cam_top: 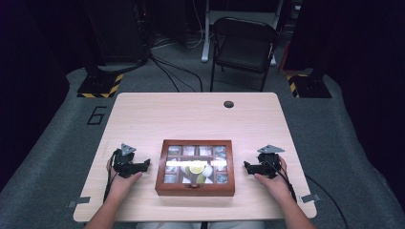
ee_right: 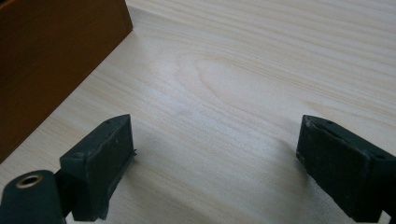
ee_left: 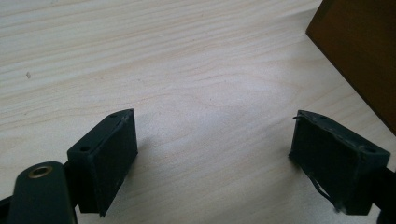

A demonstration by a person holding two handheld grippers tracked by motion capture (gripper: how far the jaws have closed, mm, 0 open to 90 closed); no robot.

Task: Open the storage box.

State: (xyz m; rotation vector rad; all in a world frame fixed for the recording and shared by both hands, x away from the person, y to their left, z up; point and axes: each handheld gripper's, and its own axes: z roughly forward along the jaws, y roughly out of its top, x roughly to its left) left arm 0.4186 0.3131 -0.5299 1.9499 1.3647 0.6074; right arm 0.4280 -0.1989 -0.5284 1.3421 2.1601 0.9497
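Resting hands: left gripper (cam_top: 143, 165) and right gripper (cam_top: 248, 166) low on table (cam_top: 200, 114)
Jaws: both wide, holding nothing
Box (cam_top: 195, 167): brown smooth wood, square, between them

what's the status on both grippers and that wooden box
Left gripper open, on table left of the brown wooden glass-lidded box. Right gripper open, right of it. Box lid shut, untouched. Light wooden table bare between the jaws and box.
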